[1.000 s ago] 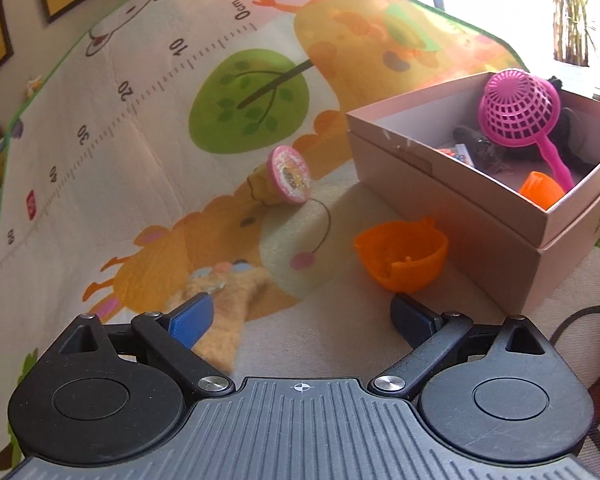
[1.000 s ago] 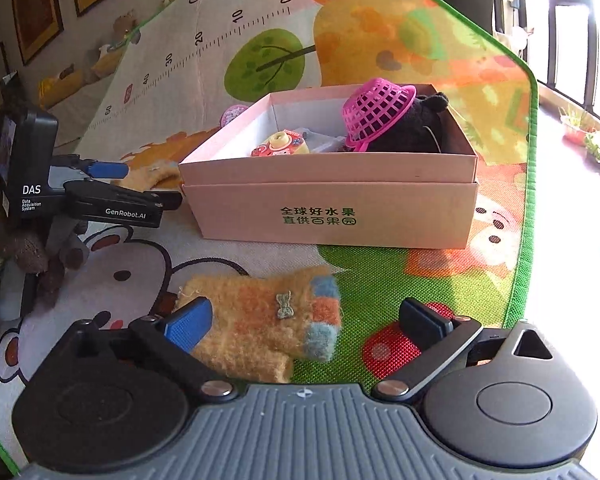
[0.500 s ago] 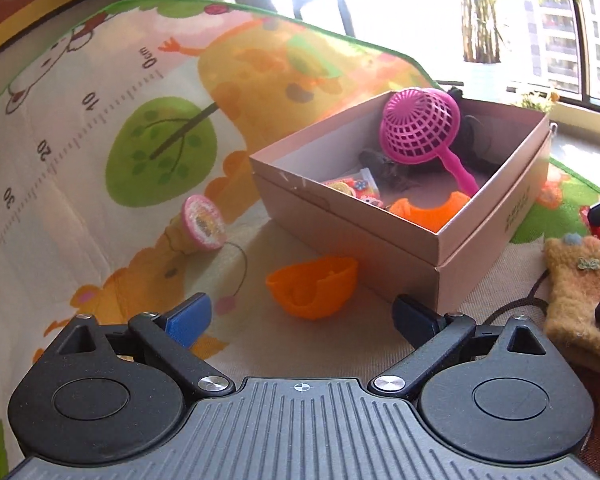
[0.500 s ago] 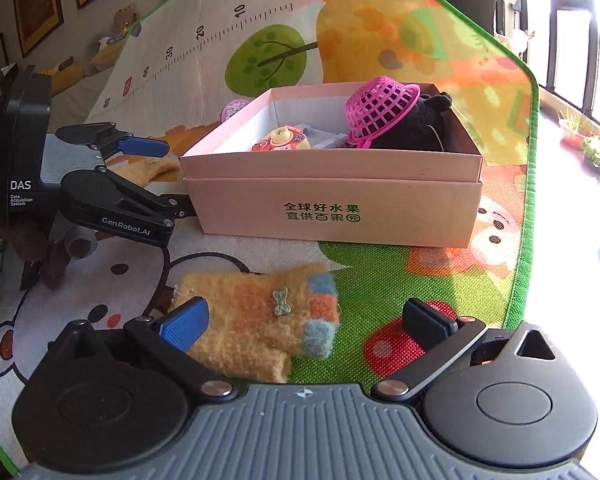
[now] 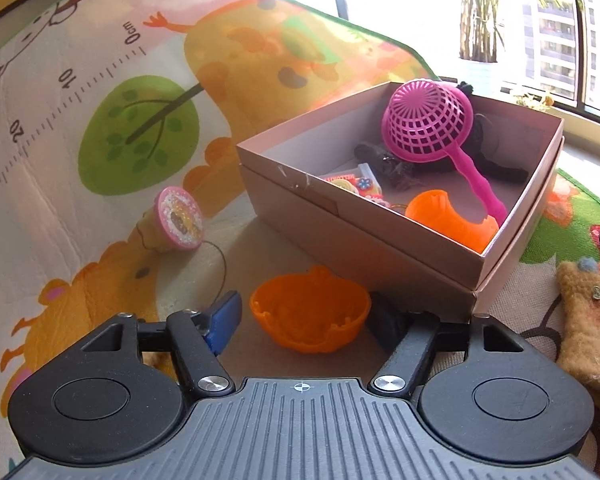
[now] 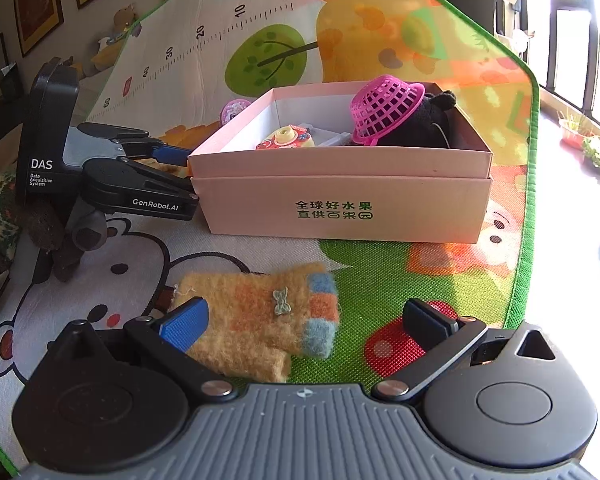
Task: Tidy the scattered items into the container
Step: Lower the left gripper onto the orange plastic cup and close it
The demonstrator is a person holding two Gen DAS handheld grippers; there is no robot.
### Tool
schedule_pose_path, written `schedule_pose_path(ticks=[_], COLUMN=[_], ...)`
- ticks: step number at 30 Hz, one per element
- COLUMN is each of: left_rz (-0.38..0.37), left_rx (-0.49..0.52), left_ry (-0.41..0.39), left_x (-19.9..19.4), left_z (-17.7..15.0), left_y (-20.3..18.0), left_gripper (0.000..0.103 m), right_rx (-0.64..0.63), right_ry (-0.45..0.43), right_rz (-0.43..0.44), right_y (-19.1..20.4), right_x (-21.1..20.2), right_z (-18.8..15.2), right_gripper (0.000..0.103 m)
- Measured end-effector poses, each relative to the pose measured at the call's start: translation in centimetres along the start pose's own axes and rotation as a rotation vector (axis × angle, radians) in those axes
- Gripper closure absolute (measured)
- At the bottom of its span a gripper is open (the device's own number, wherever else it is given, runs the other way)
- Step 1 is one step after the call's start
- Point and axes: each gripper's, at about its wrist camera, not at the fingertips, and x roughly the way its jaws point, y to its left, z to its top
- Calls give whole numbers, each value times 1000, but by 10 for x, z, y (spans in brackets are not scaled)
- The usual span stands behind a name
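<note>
A pink cardboard box (image 5: 364,240) (image 6: 340,208) stands on the play mat, holding a pink mesh scoop (image 5: 428,120), an orange half shell (image 5: 452,216), a black plush and small toys. A second orange half shell (image 5: 310,318) lies on the mat before the box, between the open fingers of my left gripper (image 5: 306,318). A pink-topped toy cone (image 5: 172,220) lies left of it. A yellow knitted glove (image 6: 256,320) (image 5: 588,320) lies on the mat under my open right gripper (image 6: 306,320), which is empty.
The left gripper body (image 6: 100,176) shows in the right wrist view at the box's left end. The colourful play mat (image 5: 100,140) rises against the wall behind. A brown plush toy (image 6: 4,224) sits at far left. Windows lie to the right.
My left gripper has swung right and moved forward and down, so its fingers now flank the orange half shell. My right gripper has edged closer over the glove.
</note>
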Motion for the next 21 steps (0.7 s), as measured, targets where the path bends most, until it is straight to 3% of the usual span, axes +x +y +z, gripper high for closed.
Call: schedule_pose_path(ticks=[3,10,21], left_rz=[23,13,-144], left_rx=[2,-135,-235], left_ry=[-17,-24,0], left_x=[-6,-46,-114], left_z=[0,-19,-57], left_y=[-6,-10,-74], left_gripper=[38,39,38], right_rx=[3,10,-7], right_ry=[-2,-7,-6], right_rz=[2,11,-17], right_y=[0,-2,1], right_x=[0,0,-4], right_z=[0,-1,-3], right_gripper=[0,0,0])
